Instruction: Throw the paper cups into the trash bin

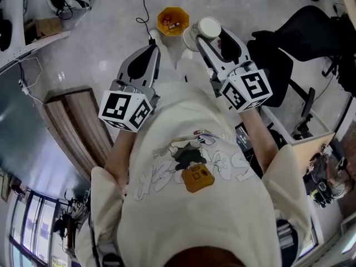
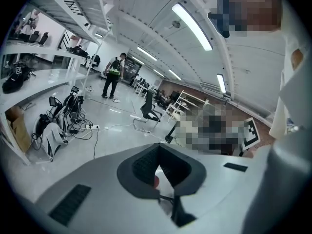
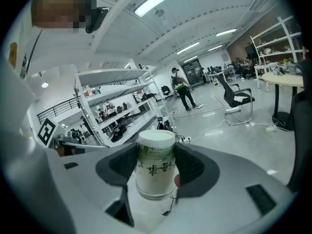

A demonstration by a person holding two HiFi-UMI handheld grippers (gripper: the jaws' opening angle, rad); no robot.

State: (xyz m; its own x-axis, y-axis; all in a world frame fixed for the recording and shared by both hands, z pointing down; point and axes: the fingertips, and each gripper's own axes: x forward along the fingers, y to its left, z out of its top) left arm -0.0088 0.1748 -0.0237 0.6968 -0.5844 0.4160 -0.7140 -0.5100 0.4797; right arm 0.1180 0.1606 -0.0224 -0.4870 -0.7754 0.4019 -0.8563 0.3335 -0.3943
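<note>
In the head view, a small orange trash bin (image 1: 172, 21) with a few bits inside stands on the pale floor ahead of me. My right gripper (image 1: 210, 38) is raised in front of my chest, shut on a white paper cup (image 1: 208, 28) that has green print. The right gripper view shows that cup (image 3: 156, 172) upright between the dark pads (image 3: 195, 167), which press on both its sides. My left gripper (image 1: 151, 48) is held up beside it, to the left. In the left gripper view its jaws (image 2: 157, 173) meet with nothing between them.
A wooden bench top (image 1: 72, 127) lies at the left and a black office chair (image 1: 289, 54) at the right, with a cardboard box (image 1: 314, 149) nearer me. A cable (image 1: 144, 10) runs over the floor by the bin. Shelving (image 3: 112, 106) and a distant person (image 3: 184, 94) stand beyond.
</note>
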